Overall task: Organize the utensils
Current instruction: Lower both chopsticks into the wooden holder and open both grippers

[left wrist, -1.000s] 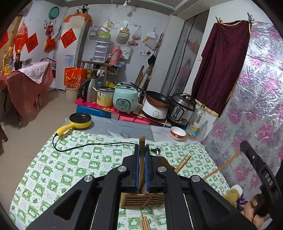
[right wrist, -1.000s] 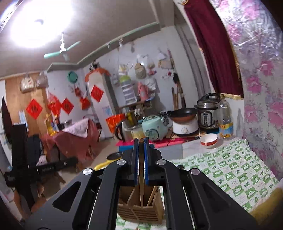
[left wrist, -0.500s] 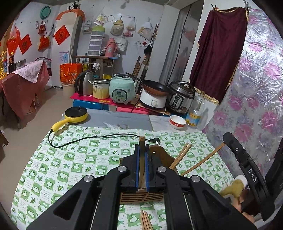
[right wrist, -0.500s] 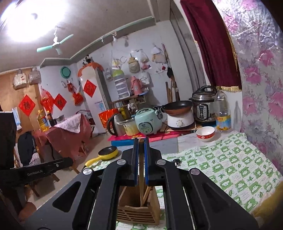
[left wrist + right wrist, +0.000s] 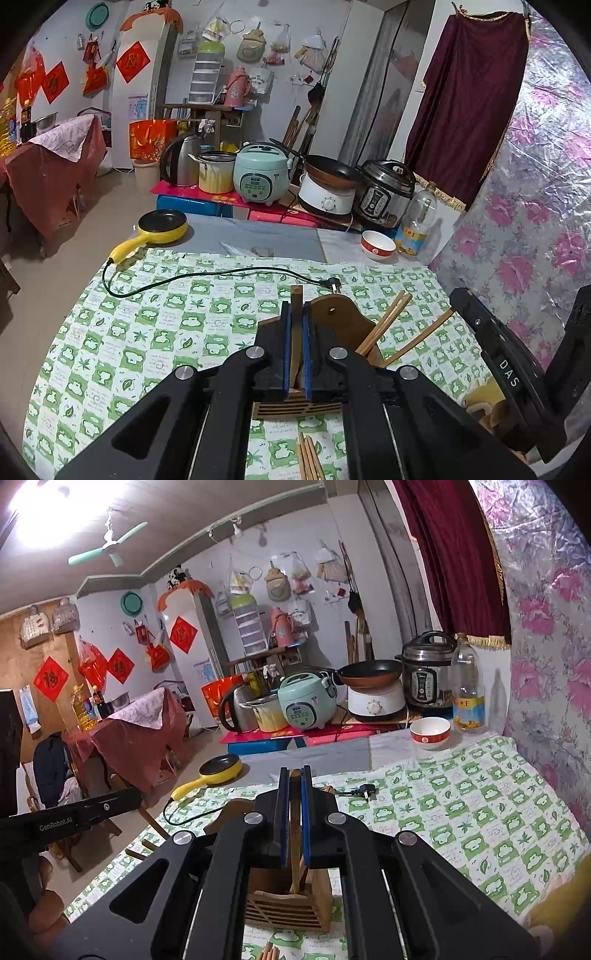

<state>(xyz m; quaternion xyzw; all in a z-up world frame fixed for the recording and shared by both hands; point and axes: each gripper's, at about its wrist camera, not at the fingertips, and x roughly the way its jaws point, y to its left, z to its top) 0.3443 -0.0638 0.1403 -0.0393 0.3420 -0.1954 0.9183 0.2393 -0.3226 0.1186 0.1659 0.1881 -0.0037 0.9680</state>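
Spreading across both views is the counter (image 5: 147,332) under its green-and-white checked cloth, and near its near edge stands one slatted wooden utensil holder (image 5: 284,904) with a rounded back board. Left tongs (image 5: 296,350) are pinched tight on a single flat wooden stick (image 5: 296,295) that pokes up past their tips, right over the holder. Right tongs (image 5: 294,812) are likewise clamped on one thin wooden stick (image 5: 294,834), and its lower end reaches down into the holder's open top. In the left wrist view three chopsticks lean out of the holder (image 5: 384,328) toward the right edge: two lying close together and one longer one set apart. A little bunch of loose chopsticks (image 5: 308,458) lies flat on the cloth by the near edge; I make it about four, though they're cut off by the frame. Far-left corner: one yellow frying pan (image 5: 162,225) with a black inside, its black cord (image 5: 207,275) trailing across the cloth to a plug close to the holder. Far-right corner: one red-and-white bowl (image 5: 377,245) just beside one clear bottle (image 5: 415,221).
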